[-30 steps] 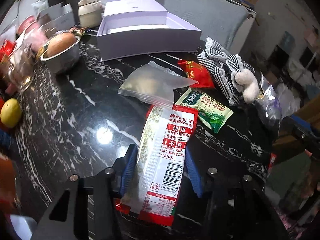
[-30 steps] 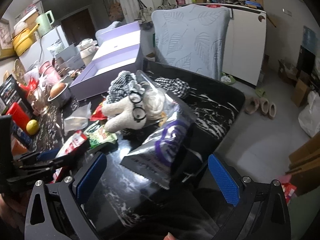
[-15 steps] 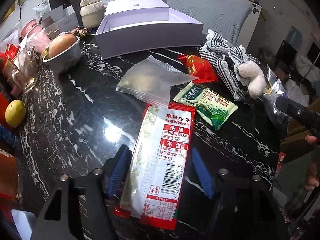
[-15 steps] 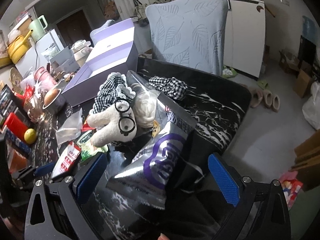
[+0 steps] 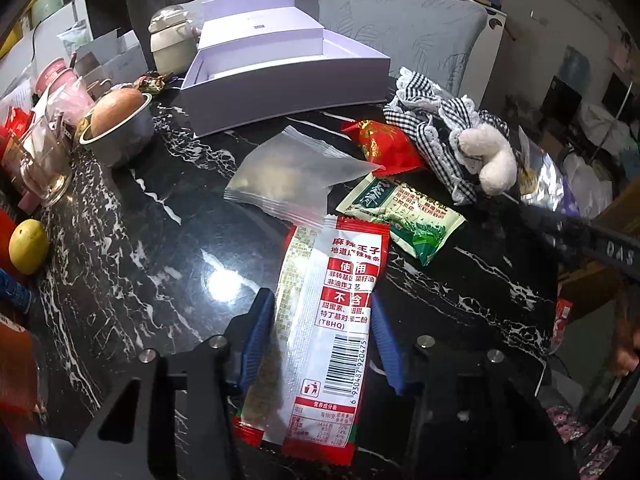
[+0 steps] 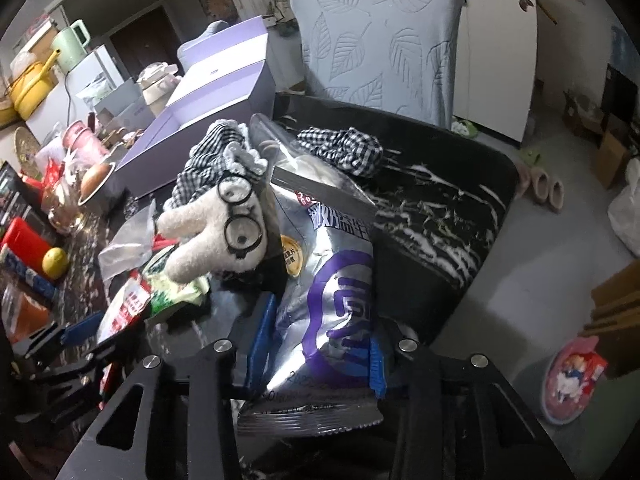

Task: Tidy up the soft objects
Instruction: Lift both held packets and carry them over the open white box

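Note:
A red and white snack packet lies lengthwise on the black marble table. My left gripper is closing on it, and both blue pads touch its long edges. A silver and purple snack bag lies at the table's right end. My right gripper is closing on it, its pads pressing the bag's lower sides. Leaning on that bag is a white plush toy with glasses. Beyond the toy lies checkered cloth. A green packet, a small red packet and a clear zip bag lie mid-table.
An open lilac box stands at the back. At the left are a metal bowl, a glass and a lemon. A grey-covered chair stands behind the table. The table's right edge drops to the floor.
My right jaws went from wide open to closed in on the silver bag, and the gripper came slightly lower. My left jaws widened briefly, then came back onto the red packet.

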Action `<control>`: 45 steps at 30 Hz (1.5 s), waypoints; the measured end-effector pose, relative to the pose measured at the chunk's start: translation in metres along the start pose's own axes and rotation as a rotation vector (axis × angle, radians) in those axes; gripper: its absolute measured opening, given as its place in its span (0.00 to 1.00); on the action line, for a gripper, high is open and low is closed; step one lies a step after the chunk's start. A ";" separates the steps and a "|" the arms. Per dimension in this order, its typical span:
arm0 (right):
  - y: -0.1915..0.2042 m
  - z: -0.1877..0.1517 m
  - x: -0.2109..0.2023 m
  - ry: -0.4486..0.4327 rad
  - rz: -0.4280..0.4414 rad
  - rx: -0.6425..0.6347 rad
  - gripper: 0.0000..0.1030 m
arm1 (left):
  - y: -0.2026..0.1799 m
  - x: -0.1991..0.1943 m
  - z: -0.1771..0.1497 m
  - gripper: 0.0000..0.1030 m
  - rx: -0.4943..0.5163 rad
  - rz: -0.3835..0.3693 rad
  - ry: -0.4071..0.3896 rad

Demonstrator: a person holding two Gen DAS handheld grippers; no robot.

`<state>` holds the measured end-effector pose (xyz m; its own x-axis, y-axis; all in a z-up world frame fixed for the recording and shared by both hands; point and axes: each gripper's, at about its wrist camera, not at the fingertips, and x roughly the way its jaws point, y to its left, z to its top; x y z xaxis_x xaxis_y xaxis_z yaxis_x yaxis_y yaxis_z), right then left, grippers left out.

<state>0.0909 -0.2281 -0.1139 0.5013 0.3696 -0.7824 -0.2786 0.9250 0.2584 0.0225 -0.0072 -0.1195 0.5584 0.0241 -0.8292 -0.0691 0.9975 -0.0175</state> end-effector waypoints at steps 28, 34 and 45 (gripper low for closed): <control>0.043 -0.033 -0.059 -0.043 0.221 -0.123 0.37 | -0.012 -0.090 0.000 0.45 -0.044 -0.091 -0.247; 0.056 -0.016 -0.069 -0.077 0.261 -0.183 0.37 | -0.012 -0.108 0.018 0.45 -0.036 -0.088 -0.320; 0.068 0.031 -0.081 -0.165 0.301 -0.227 0.37 | -0.015 -0.114 0.069 0.45 0.001 -0.100 -0.410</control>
<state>0.0566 -0.1926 -0.0159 0.4894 0.6473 -0.5844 -0.5972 0.7371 0.3163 0.0167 -0.0200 0.0143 0.8451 -0.0488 -0.5324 0.0032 0.9963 -0.0862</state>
